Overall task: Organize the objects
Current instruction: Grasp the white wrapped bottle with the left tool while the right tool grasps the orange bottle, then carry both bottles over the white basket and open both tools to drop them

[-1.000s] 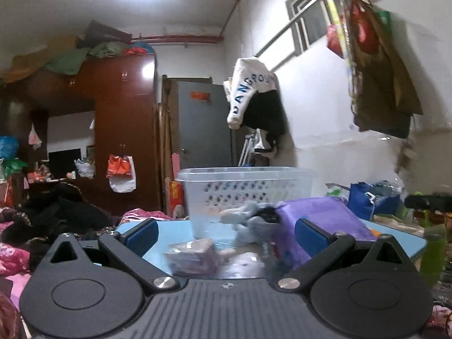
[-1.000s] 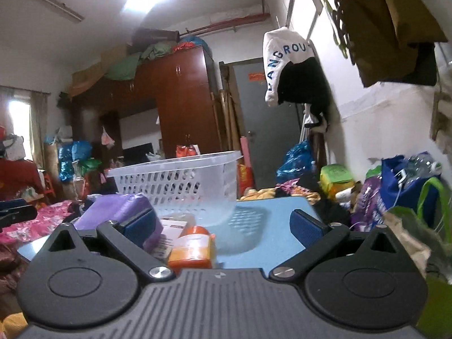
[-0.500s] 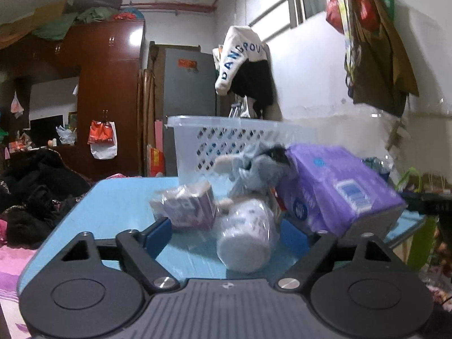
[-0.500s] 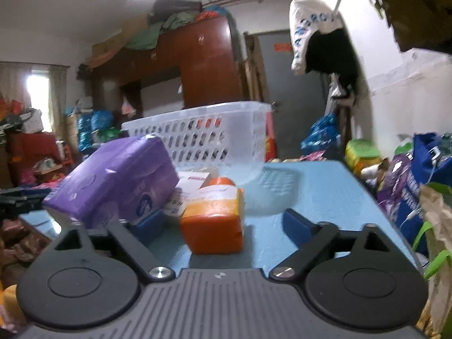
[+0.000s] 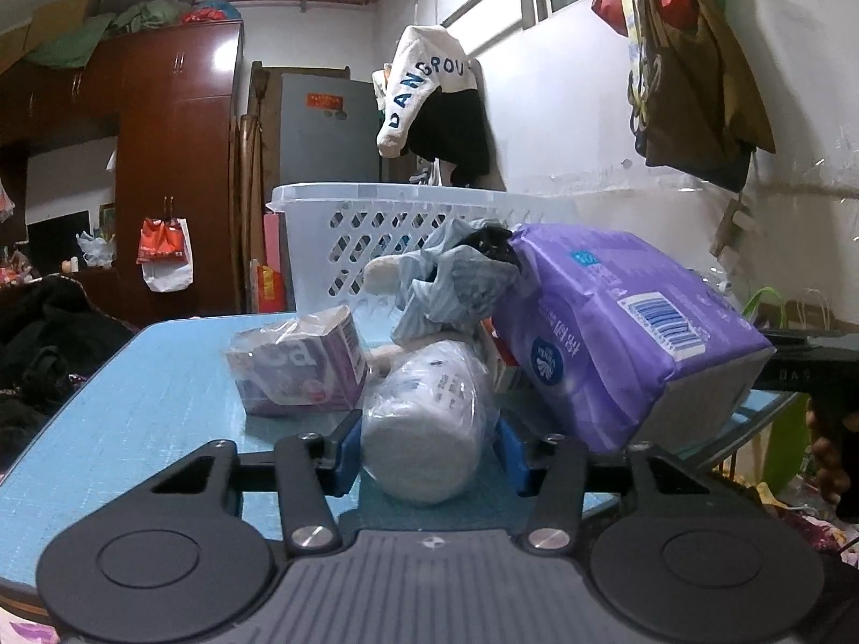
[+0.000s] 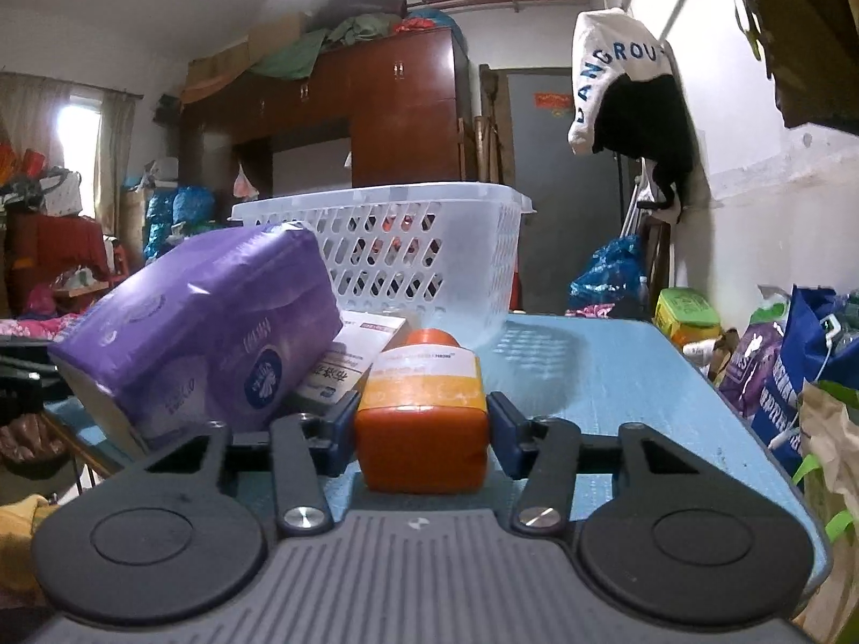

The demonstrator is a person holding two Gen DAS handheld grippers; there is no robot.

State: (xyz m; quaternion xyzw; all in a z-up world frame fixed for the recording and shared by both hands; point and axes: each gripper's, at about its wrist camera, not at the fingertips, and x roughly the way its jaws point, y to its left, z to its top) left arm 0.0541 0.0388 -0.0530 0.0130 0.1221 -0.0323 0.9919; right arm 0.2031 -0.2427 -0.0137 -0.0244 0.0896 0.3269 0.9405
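Both fingers [image 5: 343,451] [image 6: 499,429] flank items near table edge [image 5: 80,392].

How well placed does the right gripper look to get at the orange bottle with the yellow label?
Probably yes: the orange bottle already sits between the right gripper fingers on the blue table, nothing between them.

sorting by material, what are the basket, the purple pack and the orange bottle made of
Basket: white rigid plastic, moulded slots, slightly translucent.
Purple pack: soft glossy plastic film, wrinkled, with a printed barcode.
Orange bottle: apparently smooth plastic with a yellow-and-white label.
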